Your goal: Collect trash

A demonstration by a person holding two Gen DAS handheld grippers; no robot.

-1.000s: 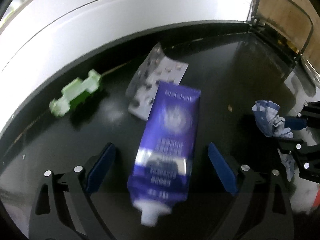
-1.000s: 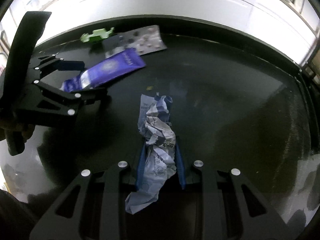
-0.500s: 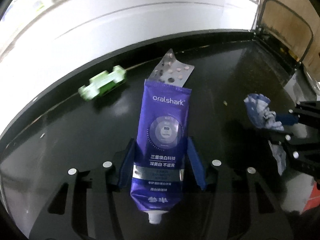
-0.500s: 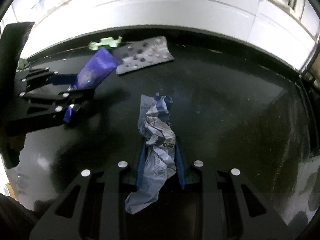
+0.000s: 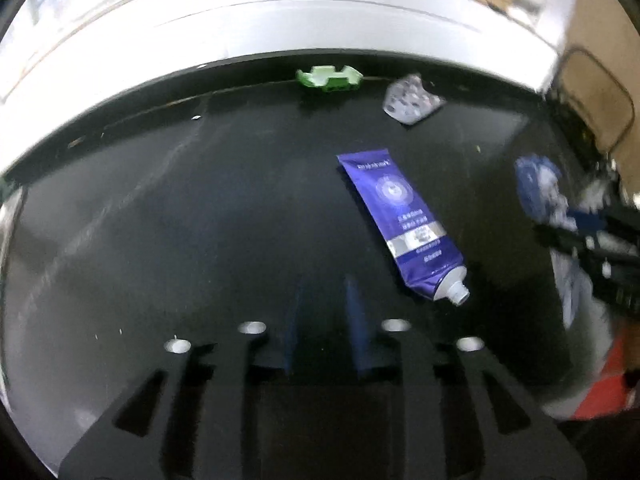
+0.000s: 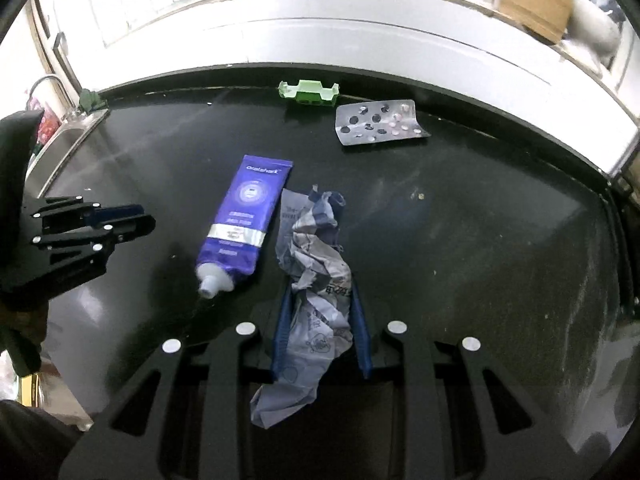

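Right wrist view: the right gripper is clamped on a crumpled paper wrapper, light and soft. The left gripper has its fingers nearly together, empty. The toothpaste tube lies flat on the black counter; probably squashy and slick, best pinched across its middle.

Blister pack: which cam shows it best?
Right wrist. The blister pack is sharp there, its face toward the lens, pockets and pinkish pills countable. Left wrist shows it small, blurred, near the counter's back edge.
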